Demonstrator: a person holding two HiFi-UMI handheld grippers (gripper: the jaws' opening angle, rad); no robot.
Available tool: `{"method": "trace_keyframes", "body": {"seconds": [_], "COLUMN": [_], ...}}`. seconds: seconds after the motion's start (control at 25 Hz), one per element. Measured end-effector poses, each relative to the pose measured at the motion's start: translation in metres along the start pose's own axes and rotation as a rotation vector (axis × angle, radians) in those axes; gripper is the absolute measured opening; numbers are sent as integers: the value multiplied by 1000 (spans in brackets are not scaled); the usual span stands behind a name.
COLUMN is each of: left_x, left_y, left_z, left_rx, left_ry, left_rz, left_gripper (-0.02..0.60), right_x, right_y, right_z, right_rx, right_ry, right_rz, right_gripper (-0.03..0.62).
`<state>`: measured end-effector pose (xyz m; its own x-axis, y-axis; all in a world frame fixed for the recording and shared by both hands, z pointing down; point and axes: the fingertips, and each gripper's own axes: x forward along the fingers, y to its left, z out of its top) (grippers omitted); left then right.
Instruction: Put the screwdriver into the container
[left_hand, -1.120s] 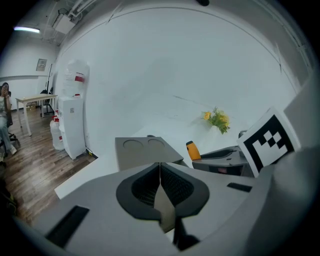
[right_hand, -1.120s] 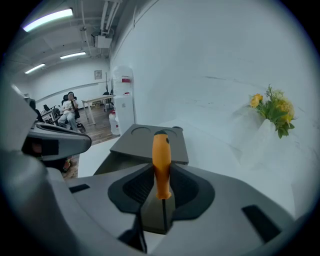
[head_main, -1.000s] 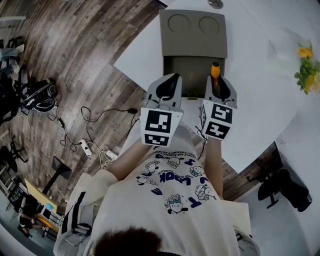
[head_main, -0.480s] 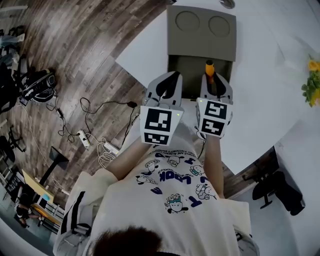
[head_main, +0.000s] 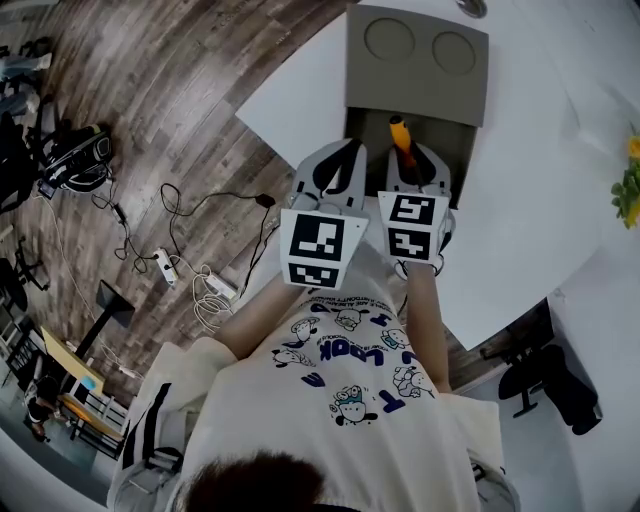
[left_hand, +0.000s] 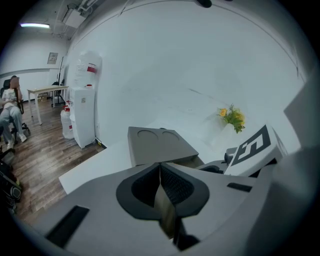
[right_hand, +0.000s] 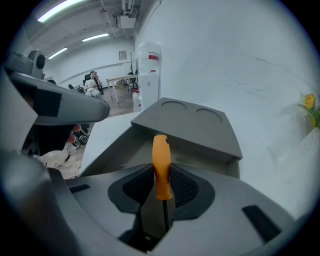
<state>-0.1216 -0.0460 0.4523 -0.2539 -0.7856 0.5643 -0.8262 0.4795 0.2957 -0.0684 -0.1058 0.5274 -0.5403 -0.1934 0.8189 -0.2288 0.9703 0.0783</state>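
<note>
One screwdriver (right_hand: 161, 156) is pinched inside the right tool (right_hand: 160, 175).

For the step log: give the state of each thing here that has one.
container, near compartment open, screwdriver not yet in.
screwdriver, gripped by its orange handle, handle out over the open compartment.
right gripper, shut on the screwdriver.
left gripper, shut, empty.

The right claw (head_main: 409, 163) has dropped lower and rolled, tipping the screwdriver (head_main: 399, 134) leftward over the container (head_main: 418, 78).
</note>
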Motion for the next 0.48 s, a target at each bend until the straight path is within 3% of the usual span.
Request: {"method": "trace_keyframes", "body": {"seconds": [0.48], "left_x": [3], "left_y": [14], "left_z": [-6], "left_rx": [-19], "left_ry": [19], "left_rz": [12], "left_gripper": [20], "right_x": [21], "right_y": [9], "right_z": [-6], "right_rx": [22], "right_ry": [75], "right_rz": [51], "right_gripper": [118]}}
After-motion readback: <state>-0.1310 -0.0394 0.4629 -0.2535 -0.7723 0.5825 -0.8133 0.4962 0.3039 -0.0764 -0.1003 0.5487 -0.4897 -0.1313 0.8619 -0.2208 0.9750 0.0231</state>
